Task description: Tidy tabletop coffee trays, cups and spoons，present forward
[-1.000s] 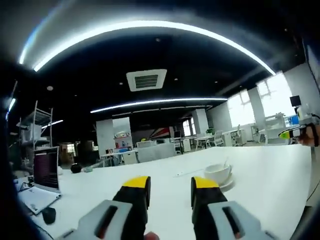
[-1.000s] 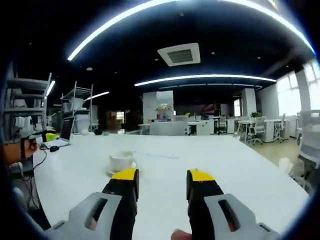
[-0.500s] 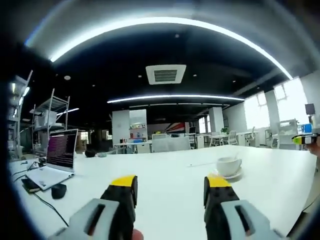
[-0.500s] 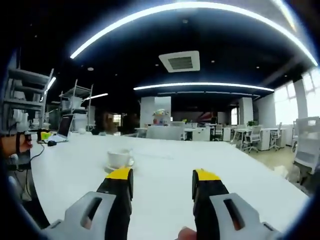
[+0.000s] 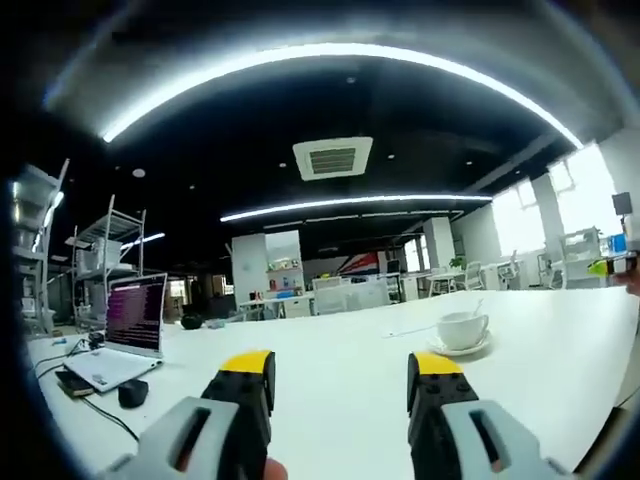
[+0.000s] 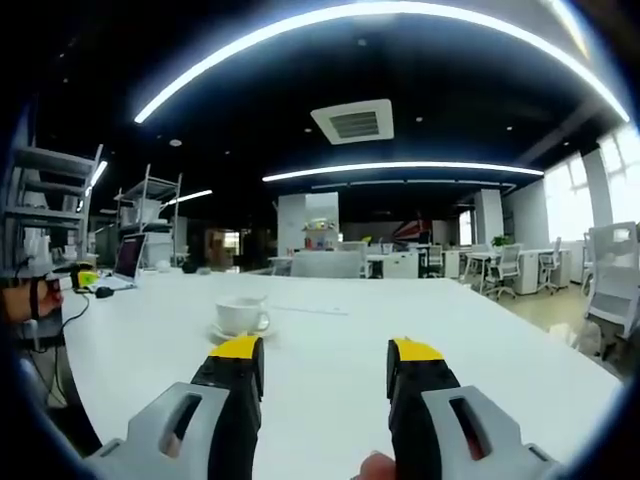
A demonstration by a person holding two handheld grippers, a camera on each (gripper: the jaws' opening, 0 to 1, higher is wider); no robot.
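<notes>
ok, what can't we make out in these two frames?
- Spoon: in the left gripper view a thin handle seems to rise from the cup; too small to confirm. In the right gripper view the cup shows none clearly.
- Saucer: seen edge-on, its top hidden by the cup.
- Laptop: screen text too small to read.
- Item beside the laptop: dark and blurred, probably a mouse.
- Table: near edge hidden behind the right gripper.

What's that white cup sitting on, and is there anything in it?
The white cup sits on a white saucer on the table. A thin handle, likely a spoon, pokes out. Its inside is hidden from this low angle.
</notes>
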